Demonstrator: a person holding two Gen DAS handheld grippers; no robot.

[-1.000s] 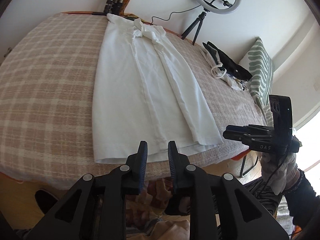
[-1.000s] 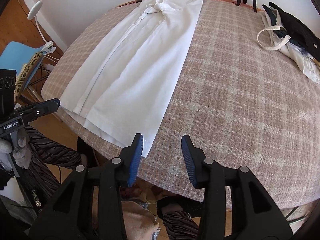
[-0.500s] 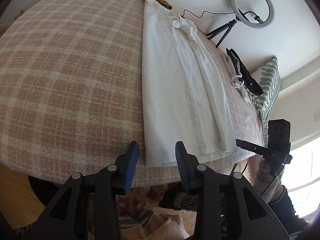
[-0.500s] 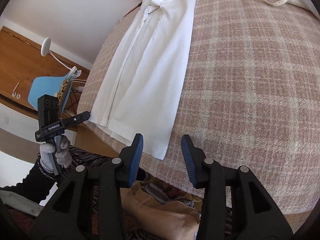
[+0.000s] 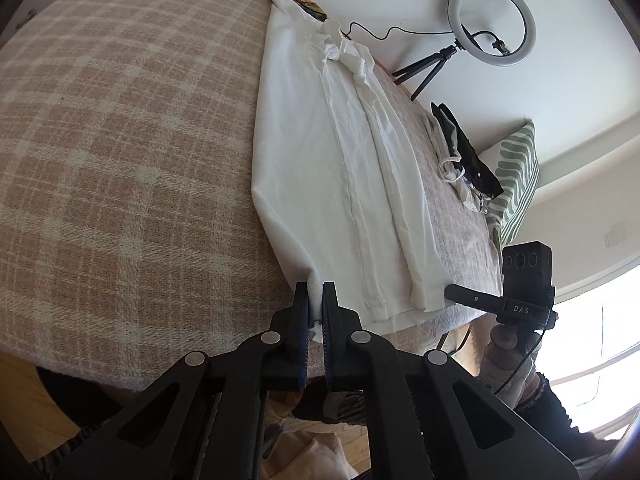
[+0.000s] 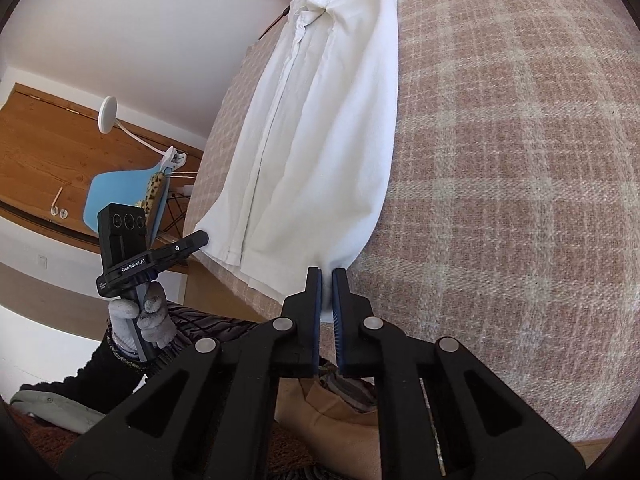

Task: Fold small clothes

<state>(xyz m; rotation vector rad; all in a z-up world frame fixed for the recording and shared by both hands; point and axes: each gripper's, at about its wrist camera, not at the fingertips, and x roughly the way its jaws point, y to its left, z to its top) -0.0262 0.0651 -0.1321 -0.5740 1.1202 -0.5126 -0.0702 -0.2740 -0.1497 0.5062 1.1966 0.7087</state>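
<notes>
Shirt: the white shirt [image 5: 344,168] lies flat and long on the checked bed [image 5: 120,140]. Its collar points to the far edge. Its hem is at the near edge.
Sleeves: they look already folded in, so the shirt is a long strip.
Left gripper [image 5: 316,300]: shut tight on the hem corner on its side. White cloth shows between the two fingers.
Right gripper [image 6: 326,284]: shut tight on the other hem corner, right at the near edge of the bed.
Step now: I think both hem corners are gripped, ready for the next fold. The hem is not lifted yet.
Next move: I think both grippers should lift together and carry the hem up to the collar. They should stay level and the same way apart, so the fold comes out straight.
Watch out: a pull that is too hard could drag the whole shirt off the near edge.
Containers: none that I can see. A small pile of dark and white things [image 5: 464,160] lies near the right edge of the bed, well apart from the shirt.
</notes>
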